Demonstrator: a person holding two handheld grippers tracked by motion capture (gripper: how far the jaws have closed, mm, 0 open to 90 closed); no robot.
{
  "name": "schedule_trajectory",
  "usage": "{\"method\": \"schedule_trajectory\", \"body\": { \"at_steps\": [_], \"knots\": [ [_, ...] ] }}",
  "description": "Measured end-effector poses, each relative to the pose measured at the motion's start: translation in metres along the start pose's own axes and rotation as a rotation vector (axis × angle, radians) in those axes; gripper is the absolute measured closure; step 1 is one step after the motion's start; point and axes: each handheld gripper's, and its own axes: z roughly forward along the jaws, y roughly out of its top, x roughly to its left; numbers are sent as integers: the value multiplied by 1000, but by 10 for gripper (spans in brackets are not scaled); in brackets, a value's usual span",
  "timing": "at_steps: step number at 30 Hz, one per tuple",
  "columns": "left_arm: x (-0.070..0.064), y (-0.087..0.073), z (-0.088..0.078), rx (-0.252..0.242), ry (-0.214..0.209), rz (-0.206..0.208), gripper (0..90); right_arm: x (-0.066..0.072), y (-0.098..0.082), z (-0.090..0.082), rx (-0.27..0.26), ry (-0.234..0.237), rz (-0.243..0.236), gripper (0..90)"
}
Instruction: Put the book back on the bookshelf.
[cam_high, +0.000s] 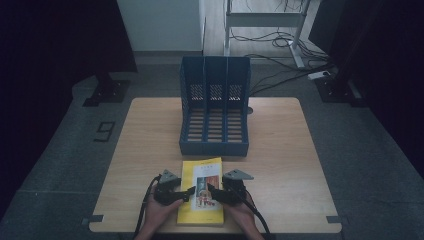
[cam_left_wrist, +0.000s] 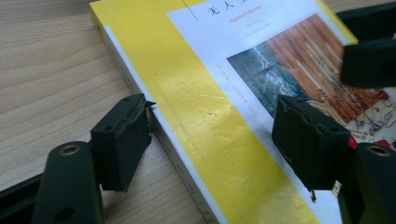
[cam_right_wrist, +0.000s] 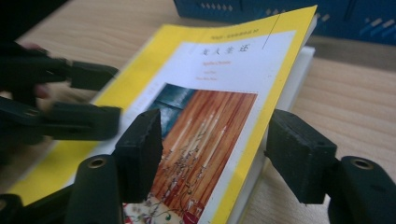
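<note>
The left gripper (cam_high: 186, 193) sits at the left long edge of the yellow book (cam_high: 202, 197), which lies flat on the table (cam_high: 280, 150) near the person's side, its long axis running away from the person toward the blue file rack (cam_high: 215, 107). In the left gripper view its jaws stand spread and straddle that edge: one pad rests on the table just beside the page block (cam_left_wrist: 180, 161), the other hangs over the cover, and neither presses on the book.

The book lies between the two grippers, equally near to both.

The right gripper (cam_high: 214, 192) comes in from the opposite long edge. In the right gripper view its jaws bracket the book's right edge, one over the cover picture (cam_right_wrist: 205, 140), one outside on the table side; they look spread, with gaps at both pads, so I judge nothing is pinched yet. The cover corner (cam_right_wrist: 303, 18) nearest the rack is lifted off the pages. The next move likely turns on gripping both long edges together.
</note>
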Motion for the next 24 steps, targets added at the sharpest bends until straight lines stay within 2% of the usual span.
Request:
{"method": "schedule_trajectory", "body": {
  "at_steps": [3,8,10,12,15,16,21,24],
  "knots": [
    [0,0,0,-1,-3,-1,269,0,5,-6,-17,44,3,394],
    [2,0,0,-1,-16,-4,267,3,7,-11,-36,65,-31,462],
    [3,0,0,-1,-17,-5,266,4,8,-13,-42,94,-25,481],
    [3,0,0,-1,-18,-6,266,5,8,-13,-43,97,-34,482],
    [3,0,0,-3,-21,-7,264,6,7,-11,-28,109,-42,486],
    [3,0,0,-3,-22,-6,264,6,6,-7,3,130,-48,485],
    [3,0,0,-1,-23,-4,263,8,2,-1,28,127,-68,499],
    [4,0,0,-1,-24,-2,262,7,3,-1,16,119,-75,551]
  ]
}}
